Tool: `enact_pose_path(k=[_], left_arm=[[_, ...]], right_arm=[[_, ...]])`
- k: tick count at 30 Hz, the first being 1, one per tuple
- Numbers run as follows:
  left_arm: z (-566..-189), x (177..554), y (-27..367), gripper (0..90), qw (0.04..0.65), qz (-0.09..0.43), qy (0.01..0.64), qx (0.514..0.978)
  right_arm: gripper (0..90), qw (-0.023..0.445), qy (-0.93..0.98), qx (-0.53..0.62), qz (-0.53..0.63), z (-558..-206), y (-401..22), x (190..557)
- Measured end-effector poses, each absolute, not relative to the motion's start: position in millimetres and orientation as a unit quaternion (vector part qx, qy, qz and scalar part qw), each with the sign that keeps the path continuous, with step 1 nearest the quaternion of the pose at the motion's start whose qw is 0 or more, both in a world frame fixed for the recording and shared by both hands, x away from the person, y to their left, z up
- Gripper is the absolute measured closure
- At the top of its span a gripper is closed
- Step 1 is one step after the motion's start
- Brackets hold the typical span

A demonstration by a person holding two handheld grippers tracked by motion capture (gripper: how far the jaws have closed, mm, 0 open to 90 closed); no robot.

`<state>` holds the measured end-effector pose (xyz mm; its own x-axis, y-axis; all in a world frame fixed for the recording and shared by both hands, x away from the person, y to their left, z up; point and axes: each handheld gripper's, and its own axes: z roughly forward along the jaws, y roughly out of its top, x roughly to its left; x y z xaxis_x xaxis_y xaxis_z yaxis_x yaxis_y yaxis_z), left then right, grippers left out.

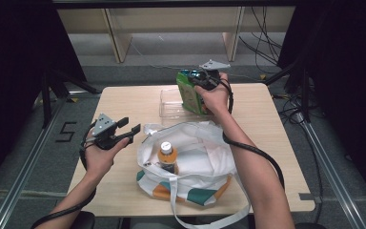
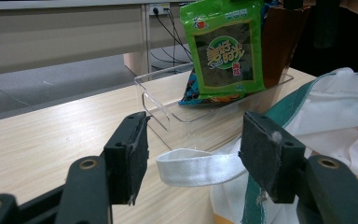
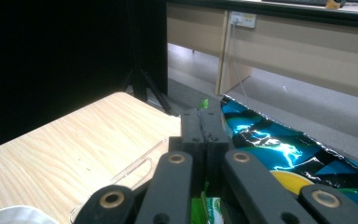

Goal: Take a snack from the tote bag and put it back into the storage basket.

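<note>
The tabletop [image 1: 124,100] is light wood and stands on a grey floor, with dark curtains at both sides and pale wooden furniture behind it. In the high view a white cloth bag [image 1: 195,157] with green and orange parts lies open near the front edge, and a bottle [image 1: 167,156] with an orange label stands inside it. Behind the bag is a clear plastic bin [image 1: 171,102]. The right tongs [image 1: 201,80] are closed on the top of a green snack packet [image 1: 189,93], which they hold upright over the bin. The left tongs [image 1: 128,129] are open and grip nothing, just left of the bag. The left gripper view shows the bag's white strap [image 2: 196,167] lying on the tabletop beyond the open jaws. The right gripper view adds a shiny blue packet [image 3: 279,144] right beside the closed jaws.
</note>
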<state>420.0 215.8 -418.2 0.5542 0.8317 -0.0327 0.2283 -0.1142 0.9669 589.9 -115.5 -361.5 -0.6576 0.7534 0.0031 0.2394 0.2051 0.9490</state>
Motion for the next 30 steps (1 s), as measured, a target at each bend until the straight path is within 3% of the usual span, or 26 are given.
enact_pose_path(k=[30], left_arm=[[-418.1, 420.0, 215.6, 40.9, 0.545, 0.277, 0.382, 0.693]], right_arm=[[90.0, 0.257, 0.742, 0.321, 0.53, -358.0, -111.7, 592.5]])
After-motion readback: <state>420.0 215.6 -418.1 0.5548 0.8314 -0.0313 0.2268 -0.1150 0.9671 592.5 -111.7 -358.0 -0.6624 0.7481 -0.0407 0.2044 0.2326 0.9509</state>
